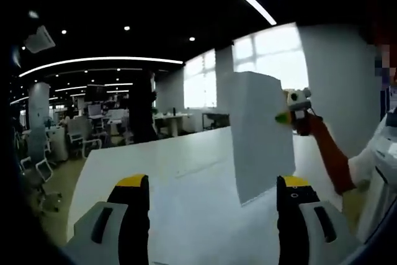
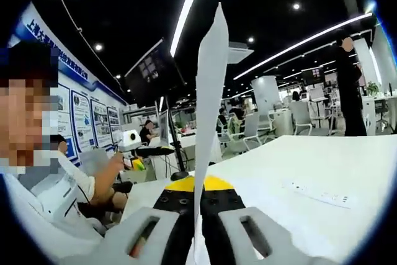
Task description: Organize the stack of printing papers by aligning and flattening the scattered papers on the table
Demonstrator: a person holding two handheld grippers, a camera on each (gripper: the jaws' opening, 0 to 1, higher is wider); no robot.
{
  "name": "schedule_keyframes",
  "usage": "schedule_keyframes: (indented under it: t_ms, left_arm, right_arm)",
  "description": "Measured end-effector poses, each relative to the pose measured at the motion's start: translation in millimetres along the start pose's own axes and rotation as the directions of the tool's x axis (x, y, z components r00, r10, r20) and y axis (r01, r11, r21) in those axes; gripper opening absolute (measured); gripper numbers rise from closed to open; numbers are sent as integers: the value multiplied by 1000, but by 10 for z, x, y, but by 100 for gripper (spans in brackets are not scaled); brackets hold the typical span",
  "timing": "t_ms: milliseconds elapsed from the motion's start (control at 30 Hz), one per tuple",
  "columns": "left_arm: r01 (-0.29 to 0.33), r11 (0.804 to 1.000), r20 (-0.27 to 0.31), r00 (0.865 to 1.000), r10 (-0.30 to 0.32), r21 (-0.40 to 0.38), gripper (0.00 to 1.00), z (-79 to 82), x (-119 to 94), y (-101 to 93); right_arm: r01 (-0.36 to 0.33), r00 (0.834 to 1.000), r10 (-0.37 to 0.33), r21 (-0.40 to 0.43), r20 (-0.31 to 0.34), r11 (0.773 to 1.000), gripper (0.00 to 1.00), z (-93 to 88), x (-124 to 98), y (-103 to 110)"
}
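A stack of white printing papers [image 1: 260,134] stands upright above the white table [image 1: 180,184]. My right gripper [image 1: 290,116] comes in from the right and is shut on the stack's far edge, held by a hand in an orange sleeve [image 1: 329,153]. My left gripper [image 1: 214,184] is open in front of the sheets, its yellow-tipped jaws wide apart, one to either side of the stack's lower corner and not touching it. In the right gripper view the papers [image 2: 211,110] appear edge-on, rising from between the shut jaws of my right gripper [image 2: 197,193] over the table [image 2: 335,172].
A person in dark clothes [image 1: 142,110] stands beyond the table's far side. Office chairs [image 1: 80,138] and desks fill the room to the left. The table's left edge [image 1: 80,178] drops off to the floor. The person holding the grippers sits at the left [image 2: 62,197].
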State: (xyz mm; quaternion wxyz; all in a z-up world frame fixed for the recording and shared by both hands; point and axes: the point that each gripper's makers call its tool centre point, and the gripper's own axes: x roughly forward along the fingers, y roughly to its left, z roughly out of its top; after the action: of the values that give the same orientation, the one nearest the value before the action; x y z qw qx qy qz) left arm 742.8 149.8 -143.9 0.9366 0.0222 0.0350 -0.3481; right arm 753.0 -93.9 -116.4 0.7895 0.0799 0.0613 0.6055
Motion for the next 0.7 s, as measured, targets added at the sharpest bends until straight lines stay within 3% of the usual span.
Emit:
schedule_keyframes:
  t_ms: [200,467,600,700]
  left_arm:
    - [56,998,23,998,-56,8,87,106,228,-4]
    - [155,988,26,988,-155,13,85,85,440,-134]
    - [216,976,79,974,-214,-26,83,178,546,-161]
    - [223,974,93,971,-218,-38,82,198,642,-100]
  right_arm:
    - [-31,999,31,-1,11,1000,0,2,-12,46]
    - [-46,999,46,2,0,999,0,-54,-8,10]
    - [-52,999,52,3,-2,999,0,-73,-21,10]
    - [-47,999,47,5,1,999,0,-81,-40,4]
